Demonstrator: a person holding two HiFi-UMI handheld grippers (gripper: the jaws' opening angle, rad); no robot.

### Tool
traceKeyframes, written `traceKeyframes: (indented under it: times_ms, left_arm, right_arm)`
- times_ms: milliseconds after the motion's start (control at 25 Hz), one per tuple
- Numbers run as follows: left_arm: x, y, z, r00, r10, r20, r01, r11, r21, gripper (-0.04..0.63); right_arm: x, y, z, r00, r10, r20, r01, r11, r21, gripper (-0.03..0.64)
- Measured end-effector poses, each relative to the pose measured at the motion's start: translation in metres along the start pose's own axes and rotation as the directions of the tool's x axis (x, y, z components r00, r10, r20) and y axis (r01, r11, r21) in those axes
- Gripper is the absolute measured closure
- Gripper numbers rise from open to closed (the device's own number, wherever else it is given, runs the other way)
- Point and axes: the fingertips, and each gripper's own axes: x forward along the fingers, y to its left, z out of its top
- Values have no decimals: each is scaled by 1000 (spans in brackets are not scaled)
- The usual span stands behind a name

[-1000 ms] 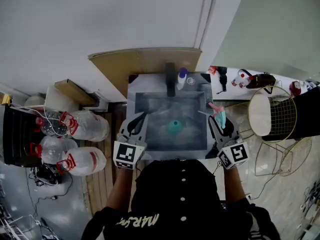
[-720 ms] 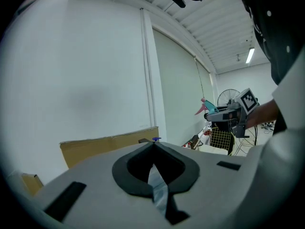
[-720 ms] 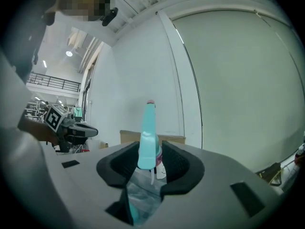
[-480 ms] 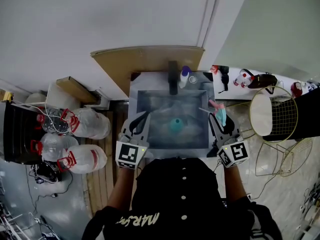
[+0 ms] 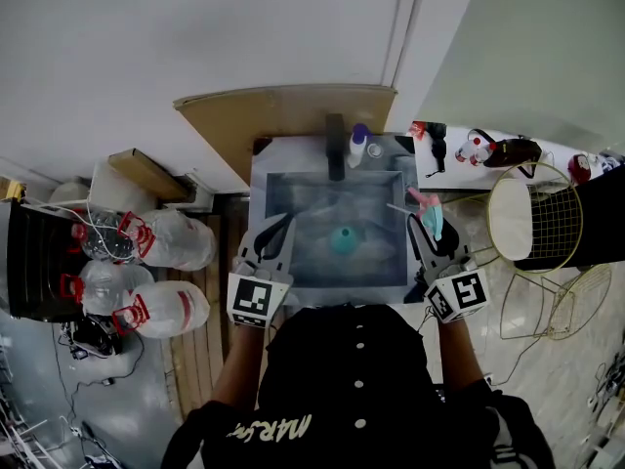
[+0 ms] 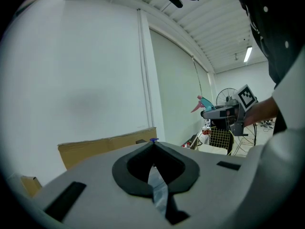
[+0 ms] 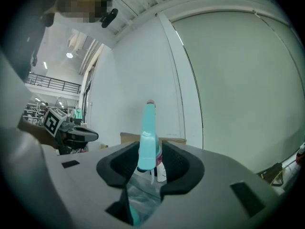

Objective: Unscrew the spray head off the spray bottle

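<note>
A teal spray bottle (image 5: 342, 240) without its head lies in the steel sink (image 5: 262, 213). Its teal spray head (image 5: 431, 218), with a pink nozzle tip, is above the sink's right rim, and my right gripper (image 5: 427, 233) is shut on it. In the right gripper view the spray head (image 7: 147, 144) stands upright between the black pads, its thin dip tube hanging below. My left gripper (image 5: 277, 233) hovers over the sink's left rim, shut and empty. In the left gripper view its tips (image 6: 153, 145) meet, and the right gripper (image 6: 228, 114) with the spray head (image 6: 203, 103) shows beyond.
A black faucet (image 5: 335, 150) and a small blue-capped bottle (image 5: 357, 147) stand at the sink's back. Cardboard (image 5: 283, 115) leans behind it. Large water jugs (image 5: 161, 246) lie on the floor at the left. A wire chair (image 5: 534, 225) and a shelf of bottles (image 5: 479, 150) are at the right.
</note>
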Motion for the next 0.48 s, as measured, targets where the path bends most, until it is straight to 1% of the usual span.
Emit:
traceKeyframes:
  times_ms: [480]
  left_arm:
    - [-3, -5, 0, 1000, 3, 5, -3, 1000, -10, 571]
  right_arm:
    - [-1, 3, 1, 1000, 4, 9, -4, 1000, -2, 456]
